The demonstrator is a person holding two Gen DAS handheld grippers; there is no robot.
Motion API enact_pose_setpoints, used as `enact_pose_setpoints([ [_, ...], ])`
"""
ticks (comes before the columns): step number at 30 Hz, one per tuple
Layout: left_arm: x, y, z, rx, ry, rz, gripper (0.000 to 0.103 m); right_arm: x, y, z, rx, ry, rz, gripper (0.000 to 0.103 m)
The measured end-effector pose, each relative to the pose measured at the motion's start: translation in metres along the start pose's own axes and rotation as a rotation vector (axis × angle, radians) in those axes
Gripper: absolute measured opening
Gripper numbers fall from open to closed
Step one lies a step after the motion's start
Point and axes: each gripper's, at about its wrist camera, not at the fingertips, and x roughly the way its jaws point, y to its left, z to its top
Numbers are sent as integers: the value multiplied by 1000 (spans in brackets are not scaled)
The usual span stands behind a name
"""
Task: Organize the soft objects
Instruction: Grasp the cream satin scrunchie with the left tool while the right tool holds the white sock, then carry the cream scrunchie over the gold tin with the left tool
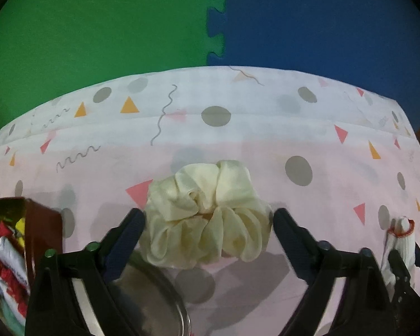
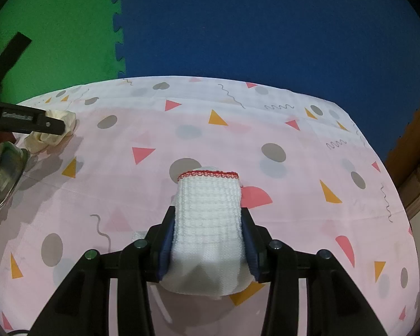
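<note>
Bench (image 1: 266, 145) draped in patterned cloth. Brown box (image 1: 46, 224) of soft items seen left of scrunchie (image 1: 204, 215), left view only. Left tongs (image 1: 207, 218) held wide, straddling scrunchie, tilted steeply down. White knitted sock (image 2: 208, 224) clamped in right tongs (image 2: 208, 221), right of scrunchie.
</note>
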Motion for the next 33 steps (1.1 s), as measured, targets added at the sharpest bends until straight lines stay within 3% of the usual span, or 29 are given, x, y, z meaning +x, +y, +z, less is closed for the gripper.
enact_pose_setpoints([
  [2, 4, -2, 0, 12, 17, -6, 54, 0, -1, 0, 3, 1, 3, 44],
  [7, 1, 1, -5, 9, 35, -54, 13, 0, -1, 0, 5, 1, 5, 44],
  [16, -41, -2, -19, 18, -16, -95, 11, 1, -2, -1, 11, 2, 12, 45],
  [23, -78, -2, -29, 21, -58, -71, 11, 2, -3, -1, 24, 4, 25, 45],
  [30, -122, 25, -38, -24, -91, -65, 11, 3, -4, -2, 30, 5, 32, 45],
  [33, -138, 43, -39, -33, -114, -30, 11, 3, -4, -2, 31, 5, 32, 45],
])
